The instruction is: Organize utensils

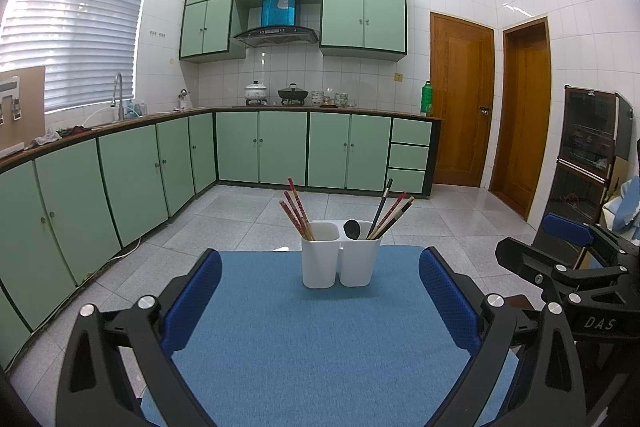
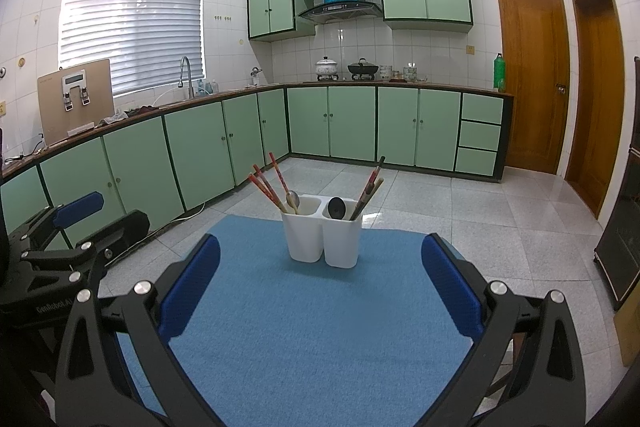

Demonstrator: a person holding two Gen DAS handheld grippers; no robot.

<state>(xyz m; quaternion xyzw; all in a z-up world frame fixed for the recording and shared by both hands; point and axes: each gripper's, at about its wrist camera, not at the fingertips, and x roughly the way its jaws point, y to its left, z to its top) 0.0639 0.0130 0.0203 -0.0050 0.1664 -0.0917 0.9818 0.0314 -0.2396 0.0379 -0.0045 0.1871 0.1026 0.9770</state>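
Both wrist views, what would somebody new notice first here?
A white plastic two-compartment utensil holder stands near the far edge of a blue cloth mat, red chopsticks fanning from its left cup, darker chopsticks and a black spoon from its right. Both open blue-padded grippers frame it, empty.

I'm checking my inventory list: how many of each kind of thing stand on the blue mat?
White compartments: 2
Spoons: 2, metal spoon and black spoon
Chopstick bunches: 2 (single sticks overlap too much to count)
Total: 6
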